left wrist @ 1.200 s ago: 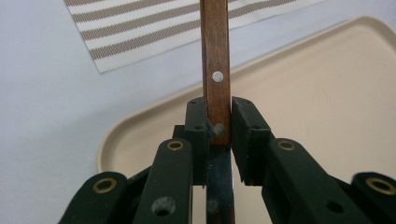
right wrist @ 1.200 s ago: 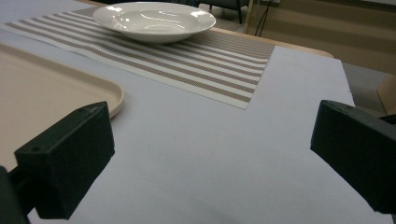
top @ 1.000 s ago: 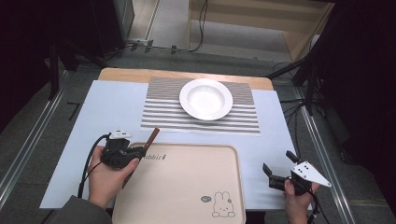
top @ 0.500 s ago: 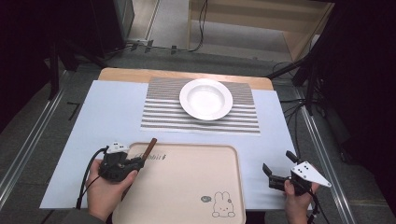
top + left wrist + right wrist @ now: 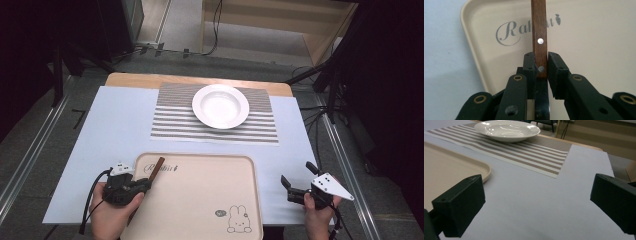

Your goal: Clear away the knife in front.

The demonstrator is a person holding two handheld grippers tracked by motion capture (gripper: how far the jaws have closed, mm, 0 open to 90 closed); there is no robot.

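Holding the wooden handle [image 5: 539,37] clamped in your left gripper [image 5: 141,183] over the tray [image 5: 200,200]'s near-left corner, lower it level and let go only once it rests flat; keep your right gripper [image 5: 300,182], jaws apart and empty, parked right of the tray.

tray [image 5: 584,37] | grey script word near its far left corner, begins "Ra", ends "t", middle letters hidden behind wooden handle [image 5: 539,30], likely "Rabbit" | small carrot sign right after the word | rabbit drawing [image 5: 239,219] with small round mark beside it, near tray's near right corner; mark too small to read
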